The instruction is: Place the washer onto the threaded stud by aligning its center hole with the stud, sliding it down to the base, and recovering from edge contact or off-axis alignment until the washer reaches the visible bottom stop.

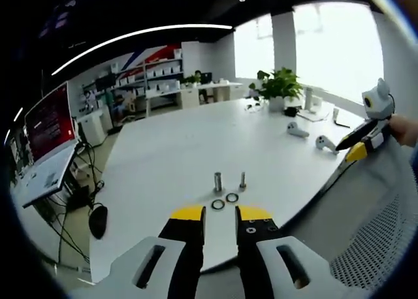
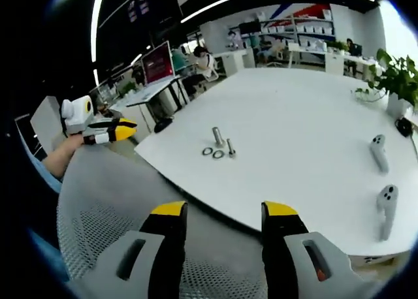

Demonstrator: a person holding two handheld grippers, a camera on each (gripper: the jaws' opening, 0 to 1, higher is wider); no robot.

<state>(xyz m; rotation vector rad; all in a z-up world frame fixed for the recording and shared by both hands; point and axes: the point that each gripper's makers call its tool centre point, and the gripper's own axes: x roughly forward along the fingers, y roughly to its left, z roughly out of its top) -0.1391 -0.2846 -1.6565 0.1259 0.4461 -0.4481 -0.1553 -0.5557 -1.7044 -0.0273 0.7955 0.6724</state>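
On the white counter (image 1: 170,155) near its front edge stand two upright metal pieces side by side: a thicker stud (image 1: 218,181) and, just beside it, a thinner threaded stud (image 1: 243,179). Two washers lie flat on the counter just in front of them, toward the camera in the left gripper view: one washer (image 1: 218,204) below the thicker stud and the second washer (image 1: 232,197) just beside it, the two rings close together and perhaps touching, though the view is too small to be sure. Neither ring sits on a stud. The left hand-held gripper (image 1: 220,215) hovers near the counter edge with its yellow-tipped jaws only narrowly apart and nothing between them, the washers lying just beyond the tips. In the right gripper view the same group appears farther off: thicker stud (image 2: 217,136), thin stud (image 2: 230,147), and the washers (image 2: 208,151) and (image 2: 219,155) in a row before them. The right hand-held gripper (image 2: 223,215) is released, its jaws spread wide and empty, held over a grey mesh chair back (image 2: 124,201) well apart from the parts. Two white handheld controllers (image 2: 378,152) lie further along the counter, and a potted plant (image 1: 279,87) stands toward its far end.
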